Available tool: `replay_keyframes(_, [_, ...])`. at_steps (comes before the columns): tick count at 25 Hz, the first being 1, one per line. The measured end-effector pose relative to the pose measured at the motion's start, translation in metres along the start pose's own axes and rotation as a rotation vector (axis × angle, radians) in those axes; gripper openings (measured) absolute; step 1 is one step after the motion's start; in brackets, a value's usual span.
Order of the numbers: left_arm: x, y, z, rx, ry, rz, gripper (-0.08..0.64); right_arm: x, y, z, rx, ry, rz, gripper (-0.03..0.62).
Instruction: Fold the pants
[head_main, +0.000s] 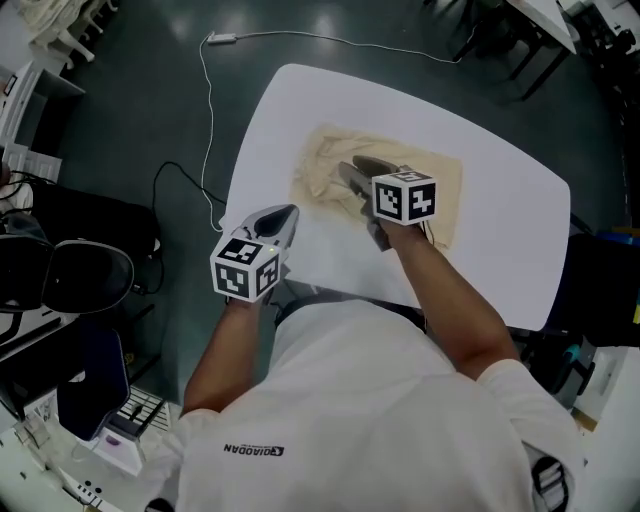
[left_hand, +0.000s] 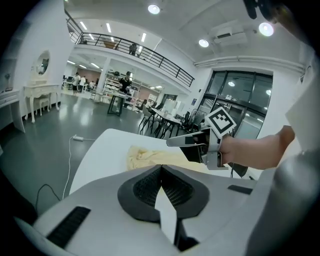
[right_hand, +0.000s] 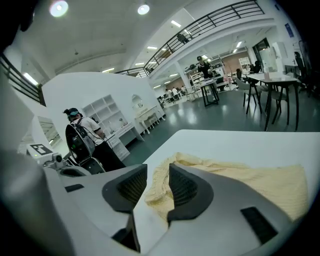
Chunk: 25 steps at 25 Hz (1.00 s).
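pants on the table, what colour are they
Pale yellow, plain, no pattern. The pants show best in the right gripper view.

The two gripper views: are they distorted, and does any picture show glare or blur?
Left gripper view: strong fisheye bend, dark corners, bright ceiling lamps; the pants look sharp. Right gripper view: same bend and dark rim, railing curved. Head view: even light, lamp reflections on the floor beyond the table, no blur.

Large open indoor hall fitted out as a lab or demonstration space: polished grey floor (head_main: 150, 120); mezzanine railing (left_hand: 160, 59); recessed ceiling lights (left_hand: 154, 8); glazed wall (left_hand: 240, 95); tables and chairs (right_hand: 270, 82); white shelving (right_hand: 102, 110); white bench (head_main: 500, 200)
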<state>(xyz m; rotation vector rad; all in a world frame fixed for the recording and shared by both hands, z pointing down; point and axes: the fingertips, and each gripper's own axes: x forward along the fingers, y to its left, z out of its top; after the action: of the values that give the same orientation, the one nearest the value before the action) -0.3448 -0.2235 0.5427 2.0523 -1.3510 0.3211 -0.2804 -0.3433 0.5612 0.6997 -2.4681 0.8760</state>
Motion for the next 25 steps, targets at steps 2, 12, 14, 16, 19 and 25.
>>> replay_keyframes(2, [0.000,-0.012,0.006,0.019,-0.011,-0.009,0.028,-0.028,0.002,0.002,-0.009,-0.046,0.002,0.103])
replay_keyframes(12, [0.001,-0.106,-0.005,0.019,-0.042,-0.073,0.028,-0.168,0.035,-0.025,-0.043,-0.192,0.120,0.018])
replay_keyframes(14, [-0.002,-0.131,-0.007,0.046,-0.040,-0.087,0.028,-0.199,0.037,-0.040,-0.074,-0.195,0.111,0.018])
replay_keyframes(16, [-0.004,-0.158,-0.010,0.078,-0.041,-0.101,0.028,-0.229,0.035,-0.056,-0.086,-0.203,0.099,0.018])
replay_keyframes(19, [-0.004,-0.192,-0.016,0.102,-0.042,-0.111,0.028,-0.268,0.030,-0.076,-0.101,-0.222,0.082,0.018])
replay_keyframes(25, [-0.009,-0.253,-0.035,0.139,-0.033,-0.119,0.028,-0.334,0.025,-0.112,-0.153,-0.245,0.063,0.018])
